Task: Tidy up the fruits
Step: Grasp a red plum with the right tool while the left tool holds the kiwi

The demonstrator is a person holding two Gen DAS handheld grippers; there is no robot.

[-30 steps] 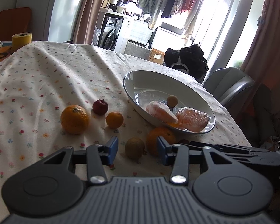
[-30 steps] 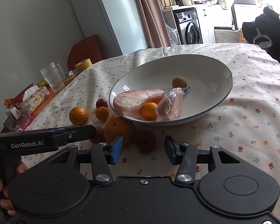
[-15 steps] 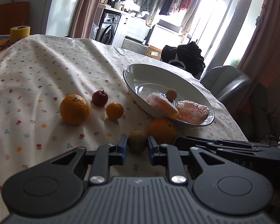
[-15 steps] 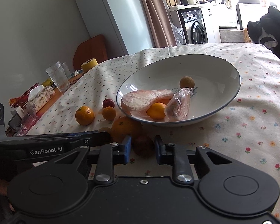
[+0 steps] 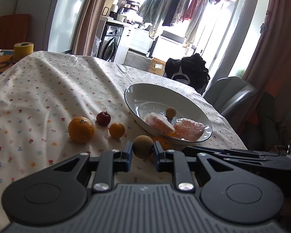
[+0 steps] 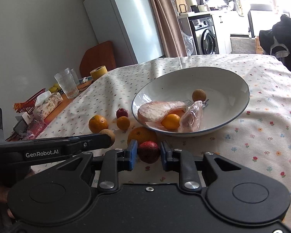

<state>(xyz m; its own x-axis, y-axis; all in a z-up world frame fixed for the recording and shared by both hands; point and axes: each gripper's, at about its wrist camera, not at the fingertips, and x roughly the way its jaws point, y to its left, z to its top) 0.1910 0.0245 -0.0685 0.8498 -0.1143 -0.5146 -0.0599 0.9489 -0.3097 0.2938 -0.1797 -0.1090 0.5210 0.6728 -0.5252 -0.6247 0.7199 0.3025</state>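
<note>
My left gripper (image 5: 142, 152) is shut on a brown kiwi (image 5: 143, 147) and holds it above the floral cloth. My right gripper (image 6: 148, 153) is shut on a dark red fruit (image 6: 149, 151), also lifted. A white bowl (image 5: 145, 91) (image 6: 232, 81) holds two wrapped fruit pieces (image 6: 159, 110), a small orange (image 6: 170, 121) and a small brown fruit (image 6: 199, 95). On the cloth lie a large orange (image 5: 80, 129), a small red apple (image 5: 103, 118), a small orange (image 5: 117, 130) and another orange (image 6: 142, 135) by the bowl.
A yellow tape roll (image 5: 23, 49), glasses (image 6: 66, 85), a tissue pack (image 6: 48, 103) and a red basket (image 6: 30, 103) stand at the table's left end. A grey chair (image 5: 230, 95) with dark clothing (image 5: 190, 71) is beyond the far right edge.
Both grippers have closed on their fruit, the left on the kiwi and the right on the dark red fruit, and lifted them off the cloth.
</note>
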